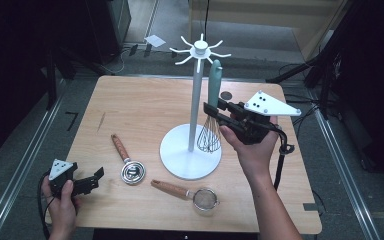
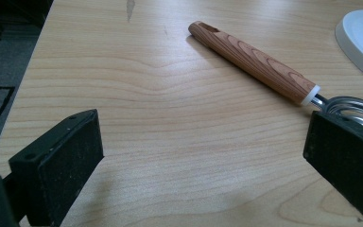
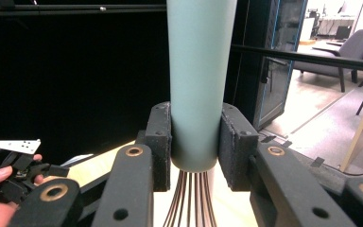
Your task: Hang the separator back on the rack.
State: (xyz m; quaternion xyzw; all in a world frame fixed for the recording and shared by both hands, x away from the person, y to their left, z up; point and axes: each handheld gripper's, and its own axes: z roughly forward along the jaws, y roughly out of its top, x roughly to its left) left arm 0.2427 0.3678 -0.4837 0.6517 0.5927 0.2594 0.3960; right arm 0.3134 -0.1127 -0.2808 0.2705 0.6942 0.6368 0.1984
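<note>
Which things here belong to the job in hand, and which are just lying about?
In the job: whisk with its teal handle clamped in the right gripper; white hanging stand.
Lying about: wood-handled strainer; wood-handled coil tool; open left gripper.

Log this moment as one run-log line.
right gripper: shut on whisk, handle up, beside white rack | left gripper: open, idle at table edge | wooden-handled tool, strainer: on table

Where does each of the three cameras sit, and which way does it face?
High view: above the person's side, facing forward and down on the table; both forearms show.
Left gripper view: on the left gripper, facing the wood-handled utensil; open jaws show.
Right gripper view: on the right gripper, facing the whisk; jaws clamp it.
Shared: the high view also shows the whisk.
</note>
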